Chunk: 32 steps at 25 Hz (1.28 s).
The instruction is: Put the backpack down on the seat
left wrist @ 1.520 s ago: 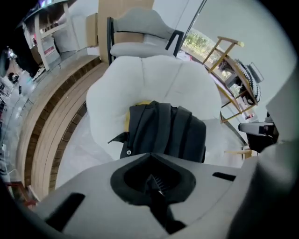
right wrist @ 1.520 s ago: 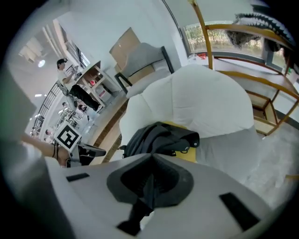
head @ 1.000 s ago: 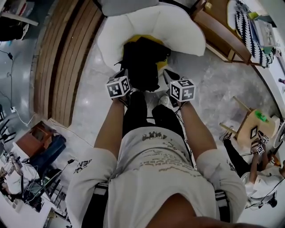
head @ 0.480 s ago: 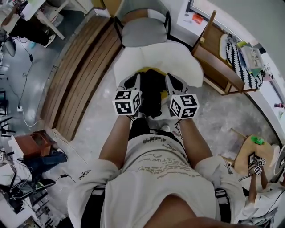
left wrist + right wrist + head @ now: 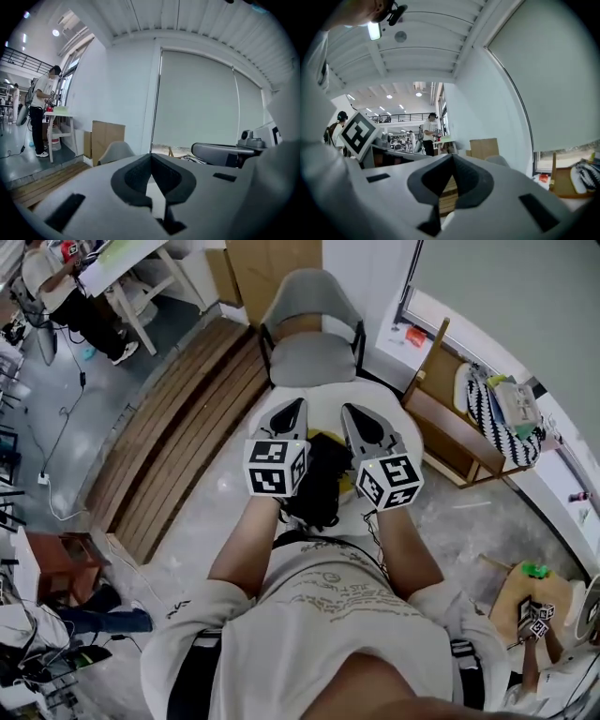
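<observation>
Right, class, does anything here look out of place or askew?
Nothing much. The backpack lies on the white seat, perhaps overhanging its front edge. The left gripper and right gripper are shut, empty.

Black backpack — on white seat

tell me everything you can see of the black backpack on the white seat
The black backpack looks like soft matte fabric, slumped in a rumpled heap; straps and zips can't be made out. It lies on the white seat, over something yellow showing at its edges. In the head view the left gripper and right gripper overlap its sides, both shut and empty.
</observation>
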Available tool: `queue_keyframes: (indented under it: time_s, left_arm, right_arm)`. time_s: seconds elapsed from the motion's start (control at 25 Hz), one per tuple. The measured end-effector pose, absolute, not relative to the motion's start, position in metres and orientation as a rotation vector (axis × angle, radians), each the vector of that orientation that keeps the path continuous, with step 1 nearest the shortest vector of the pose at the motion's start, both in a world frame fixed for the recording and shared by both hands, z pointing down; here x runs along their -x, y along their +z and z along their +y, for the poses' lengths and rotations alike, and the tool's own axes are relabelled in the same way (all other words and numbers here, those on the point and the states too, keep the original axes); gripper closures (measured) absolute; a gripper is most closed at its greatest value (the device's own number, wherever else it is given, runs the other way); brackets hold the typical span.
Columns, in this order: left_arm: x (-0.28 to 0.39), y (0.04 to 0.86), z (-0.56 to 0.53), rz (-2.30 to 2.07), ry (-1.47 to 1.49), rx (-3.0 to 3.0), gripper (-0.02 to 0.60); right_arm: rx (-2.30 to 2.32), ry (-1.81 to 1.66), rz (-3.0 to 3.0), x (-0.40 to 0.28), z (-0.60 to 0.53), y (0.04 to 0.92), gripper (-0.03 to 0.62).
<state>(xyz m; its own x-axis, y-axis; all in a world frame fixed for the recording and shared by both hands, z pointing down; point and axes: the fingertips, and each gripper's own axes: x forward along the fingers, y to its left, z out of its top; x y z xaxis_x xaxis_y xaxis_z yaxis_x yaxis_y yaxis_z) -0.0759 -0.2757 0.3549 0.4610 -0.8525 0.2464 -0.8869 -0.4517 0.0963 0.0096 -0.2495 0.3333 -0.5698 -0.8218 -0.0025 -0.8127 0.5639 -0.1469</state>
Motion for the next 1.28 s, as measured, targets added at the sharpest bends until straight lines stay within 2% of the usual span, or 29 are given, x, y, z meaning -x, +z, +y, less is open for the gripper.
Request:
queue_keyframes:
  time_s: [0.44, 0.84, 1.28]
  left_arm:
    - [0.073, 0.323, -0.272, -1.509, 0.187, -2.552, 0.56]
    - [0.08, 0.307, -0.267, -1.58, 0.169, -2.557, 0.56]
    - [0.085, 0.294, -0.262, -1.654, 0.122, -2.595, 0.56]
  right_arm:
    - [1.321, -0.086, 2.705, 0.01, -0.236, 0.295, 0.568]
    - [1.625, 0.055, 2.617, -0.006, -0.239, 0.285, 0.568]
    - [1.757, 0.006, 2.534, -0.023, -0.244, 0.286, 0.568]
